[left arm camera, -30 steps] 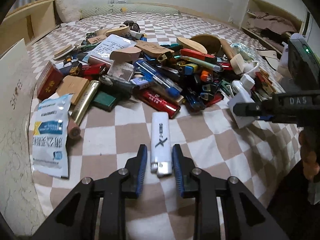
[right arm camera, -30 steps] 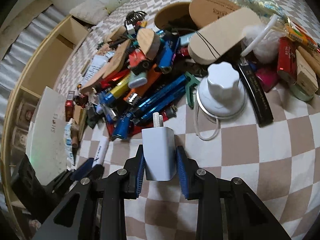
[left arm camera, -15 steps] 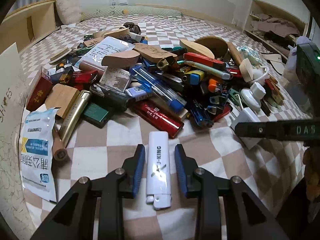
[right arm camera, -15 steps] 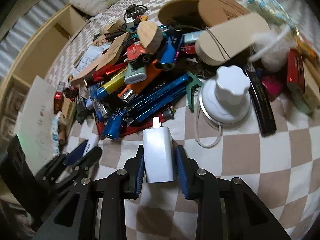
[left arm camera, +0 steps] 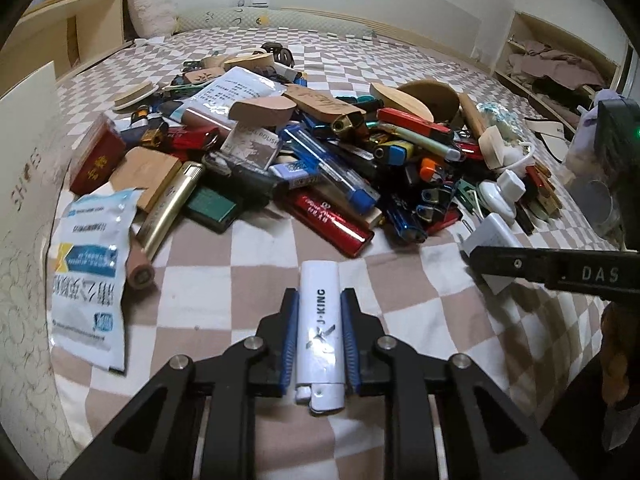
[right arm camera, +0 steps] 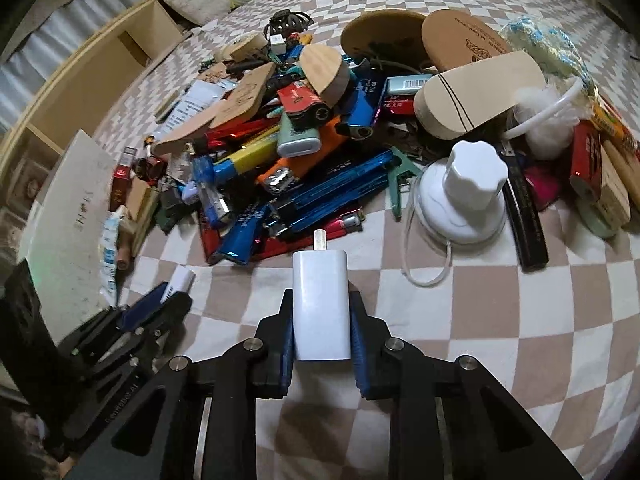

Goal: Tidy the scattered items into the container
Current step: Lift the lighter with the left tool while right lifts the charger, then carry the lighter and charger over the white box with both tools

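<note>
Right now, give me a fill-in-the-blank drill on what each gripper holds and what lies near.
1. The left gripper is shut on a white ____ marked J-KING.
2. The right gripper is shut on a white ____ whose metal prong points at the pile.
3. Everything lies on a ____-patterned sheet.
4. Beside the blue-and-white packet lies a ____ lighter.

Missing words: lighter; charger; checkered; gold
</note>
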Motion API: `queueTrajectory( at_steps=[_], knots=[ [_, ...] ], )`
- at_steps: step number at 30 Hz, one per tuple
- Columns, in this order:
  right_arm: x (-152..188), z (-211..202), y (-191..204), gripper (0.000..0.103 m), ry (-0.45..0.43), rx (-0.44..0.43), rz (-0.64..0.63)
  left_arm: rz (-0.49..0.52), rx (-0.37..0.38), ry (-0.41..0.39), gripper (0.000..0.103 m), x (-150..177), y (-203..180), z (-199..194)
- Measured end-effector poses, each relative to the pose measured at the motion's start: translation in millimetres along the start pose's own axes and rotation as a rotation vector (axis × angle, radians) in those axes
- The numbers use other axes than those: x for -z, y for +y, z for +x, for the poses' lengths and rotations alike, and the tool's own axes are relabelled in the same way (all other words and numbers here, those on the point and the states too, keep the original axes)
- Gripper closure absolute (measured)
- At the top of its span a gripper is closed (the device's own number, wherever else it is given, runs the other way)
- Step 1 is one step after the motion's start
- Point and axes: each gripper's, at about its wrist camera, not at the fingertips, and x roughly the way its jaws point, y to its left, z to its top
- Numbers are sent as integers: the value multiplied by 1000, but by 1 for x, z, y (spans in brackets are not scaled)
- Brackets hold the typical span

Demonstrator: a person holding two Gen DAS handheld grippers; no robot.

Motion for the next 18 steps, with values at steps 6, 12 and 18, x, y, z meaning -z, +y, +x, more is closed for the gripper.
queueTrajectory(
  at_steps=[6,12,18],
  knots=[
    [10,-5,14,78,-6,-27,-12,-24,-8,14,82,7,6,-11],
    [17,-7,26,78,-2,-43,-30,-55,-13,21,82,14,10,-20],
    [16,-22,30,78,-51,-40,-31,-67,4,-7,82,7,10,-34]
  ],
)
